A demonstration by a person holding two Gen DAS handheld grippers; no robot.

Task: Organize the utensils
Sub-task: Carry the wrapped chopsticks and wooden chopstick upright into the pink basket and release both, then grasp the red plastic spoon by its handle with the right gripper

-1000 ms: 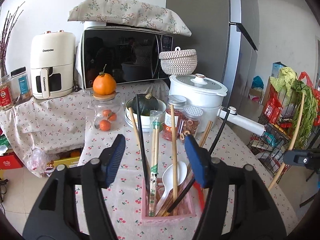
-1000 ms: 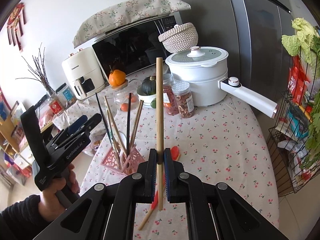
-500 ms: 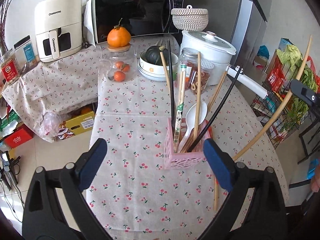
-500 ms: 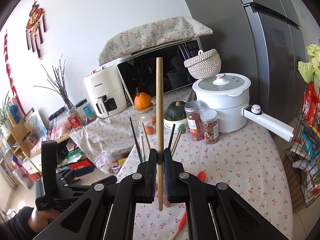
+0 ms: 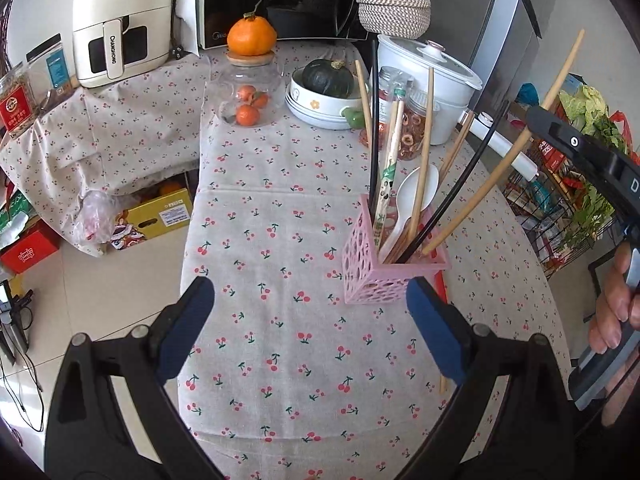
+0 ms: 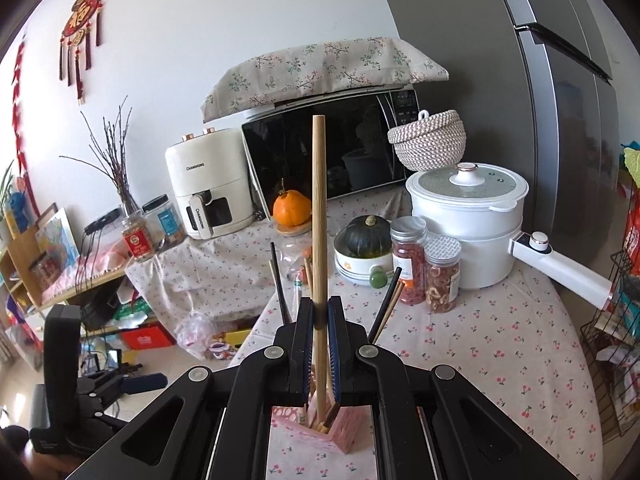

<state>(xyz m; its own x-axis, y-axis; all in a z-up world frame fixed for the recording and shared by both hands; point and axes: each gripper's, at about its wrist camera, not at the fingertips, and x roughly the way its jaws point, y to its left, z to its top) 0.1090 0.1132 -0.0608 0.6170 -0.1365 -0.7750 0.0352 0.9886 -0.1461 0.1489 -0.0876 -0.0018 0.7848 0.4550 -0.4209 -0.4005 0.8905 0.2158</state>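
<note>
right gripper [image 6: 320, 320] pinches a wooden chopstick [image 6: 319, 208] upright, lower tip just inside the pink utensil holder [image 5: 394, 276] on the near right of the table. judgement: seat the tip among the other sticks, then release, without nudging the light holder. left gripper [image 5: 310, 312] spread wide, empty, hovering just near of the holder; could steady it
</note>
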